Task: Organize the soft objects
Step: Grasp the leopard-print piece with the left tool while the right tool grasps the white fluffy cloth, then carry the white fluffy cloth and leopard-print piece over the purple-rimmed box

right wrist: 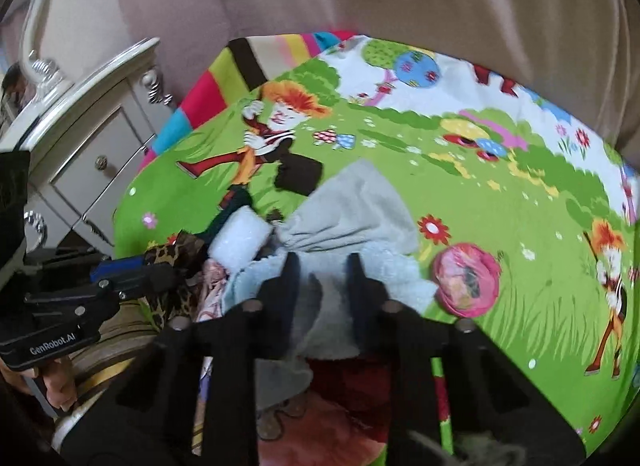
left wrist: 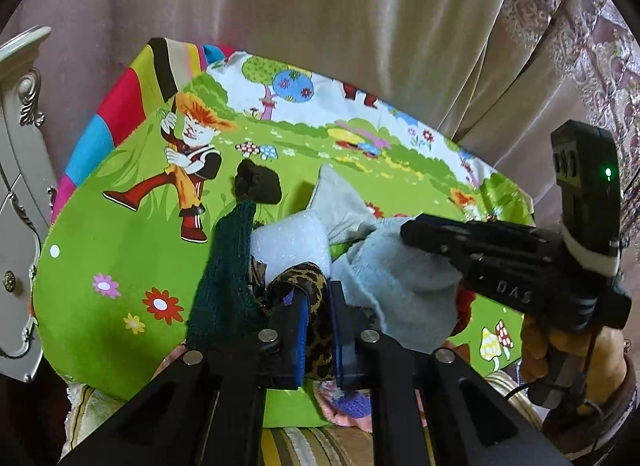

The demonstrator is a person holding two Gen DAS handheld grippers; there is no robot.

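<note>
Gripping with both hands at once, we have the pile of soft things between us on the cartoon-printed cover (left wrist: 132, 266), close to its near edge. Our left gripper (left wrist: 320, 340) has its blue pads pinched tight on the leopard-print cloth (left wrist: 316, 330), which runs as a narrow band straight away from the jaws and curls up toward the white fluffy piece (left wrist: 288, 240). Our right gripper (right wrist: 322, 266) is narrowed onto the pale blue fleece (right wrist: 328, 298); the fabric bunches up between the two fingers, though the frame is blurred and we cannot be sure how firmly it is caught.

What the next move depends on is how these two cloths lie to each other. In the left wrist view the fleece sits just right of the leopard band, touching it, with the right gripper lying across its top. The dark green knit (left wrist: 228, 278) lies left of the band, its long axis running away from us toward the small dark brown item (left wrist: 258, 185). The grey cloth (right wrist: 356, 205) fans out beyond the fleece, toward the far edge.

We judge that pulling apart, left hand leftward and right hand rightward, would separate the two pieces, yet the overlap may drag neighbours along. The pink bundle (right wrist: 466, 280) rests apart on the right, nearer our right hand.
</note>
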